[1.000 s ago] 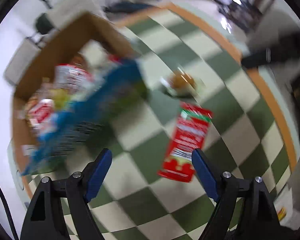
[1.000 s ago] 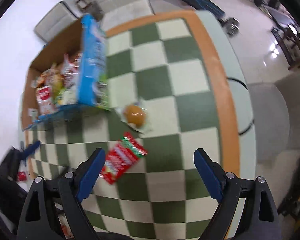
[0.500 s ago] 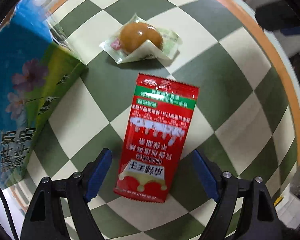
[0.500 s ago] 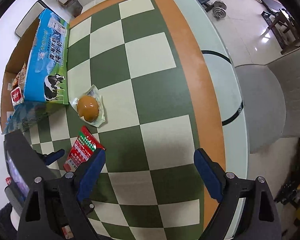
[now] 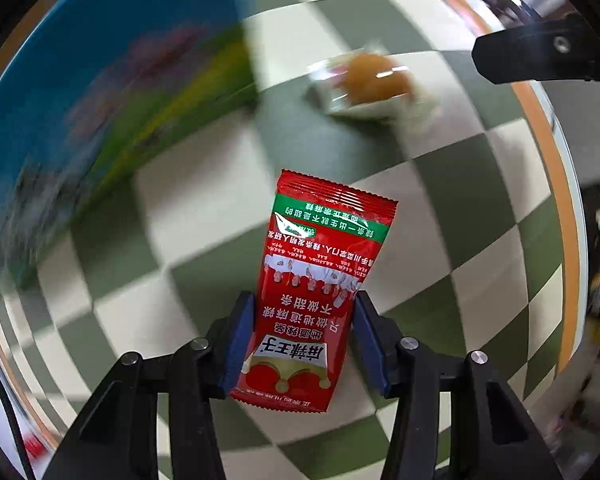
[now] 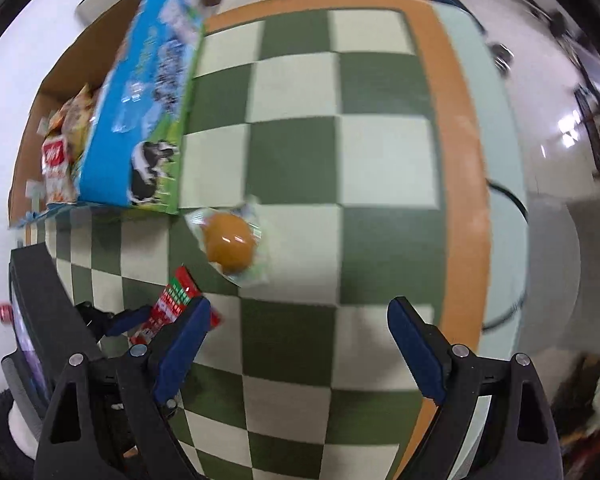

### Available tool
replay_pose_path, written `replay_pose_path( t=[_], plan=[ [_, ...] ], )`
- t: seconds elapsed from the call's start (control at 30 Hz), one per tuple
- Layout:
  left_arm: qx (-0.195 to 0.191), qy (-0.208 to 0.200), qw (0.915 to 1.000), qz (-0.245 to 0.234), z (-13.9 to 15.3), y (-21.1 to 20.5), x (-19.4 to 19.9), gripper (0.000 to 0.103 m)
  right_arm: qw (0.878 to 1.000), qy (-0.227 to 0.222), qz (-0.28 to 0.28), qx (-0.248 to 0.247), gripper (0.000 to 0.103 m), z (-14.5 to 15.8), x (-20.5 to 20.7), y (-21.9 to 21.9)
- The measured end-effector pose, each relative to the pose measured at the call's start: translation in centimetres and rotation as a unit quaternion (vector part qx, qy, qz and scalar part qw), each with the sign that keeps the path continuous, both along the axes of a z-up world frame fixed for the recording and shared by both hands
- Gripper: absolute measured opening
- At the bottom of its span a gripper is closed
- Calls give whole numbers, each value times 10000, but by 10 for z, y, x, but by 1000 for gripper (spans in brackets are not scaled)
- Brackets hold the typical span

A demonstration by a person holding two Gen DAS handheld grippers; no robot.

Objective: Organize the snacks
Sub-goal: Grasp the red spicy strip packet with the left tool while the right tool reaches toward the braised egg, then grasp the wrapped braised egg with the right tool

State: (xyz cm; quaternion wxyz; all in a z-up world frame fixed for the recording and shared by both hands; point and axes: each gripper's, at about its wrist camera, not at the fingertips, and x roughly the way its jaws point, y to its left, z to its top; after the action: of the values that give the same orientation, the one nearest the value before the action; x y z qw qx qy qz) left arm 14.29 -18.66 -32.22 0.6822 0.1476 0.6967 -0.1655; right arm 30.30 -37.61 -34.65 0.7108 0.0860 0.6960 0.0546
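**Left tongs closed on the red packet**

Half a second earlier the left gripper straddled the red snack packet with fingers wide; now it clenched the packet's lower end above the checkered table. Transfer to the cardboard box looked next. The wrapped bun lay untouched; the right gripper hung released.

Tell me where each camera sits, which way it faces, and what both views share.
Left wrist: on the left gripper, looking down its fingers at the red snack packet clamped between them.
Right wrist: on the right gripper, jaws apart, facing the checkered table; the left gripper shows at lower left.
Shared: red snack packet, wrapped egg, blue milk carton.
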Motion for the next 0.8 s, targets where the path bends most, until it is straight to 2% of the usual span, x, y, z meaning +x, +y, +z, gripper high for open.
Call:
replay_pose_path(
  t=[0.17,0.33,0.4,0.47,0.5,0.53,0.7,0.8],
  plan=[
    [-79,98,9942,1065,4,50,-6,47,9988,43,495,-3,92,-14,22,37],
    [-144,417,9835,1753,-11,83,-6,47,9989,199,415,22,92,-37,38,60],
    [-165,453,9836,1741,-12,84,-5,49,9991,255,345,-36,87,-45,40,64],
    [-148,503,9853,1629,-14,83,-1,49,9991,310,228,-153,59,-52,39,65],
    [-84,530,9864,1553,-15,80,0,50,9991,321,212,-199,57,-54,38,65],
    [-29,545,9870,1512,-13,80,8,50,9993,310,157,-155,50,-55,36,65],
    [76,443,9905,1301,-14,56,22,48,9993,324,126,-131,49,-53,22,68],
    [50,368,9906,1319,-9,51,12,45,9992,362,154,-44,49,-51,9,71]
  ],
)
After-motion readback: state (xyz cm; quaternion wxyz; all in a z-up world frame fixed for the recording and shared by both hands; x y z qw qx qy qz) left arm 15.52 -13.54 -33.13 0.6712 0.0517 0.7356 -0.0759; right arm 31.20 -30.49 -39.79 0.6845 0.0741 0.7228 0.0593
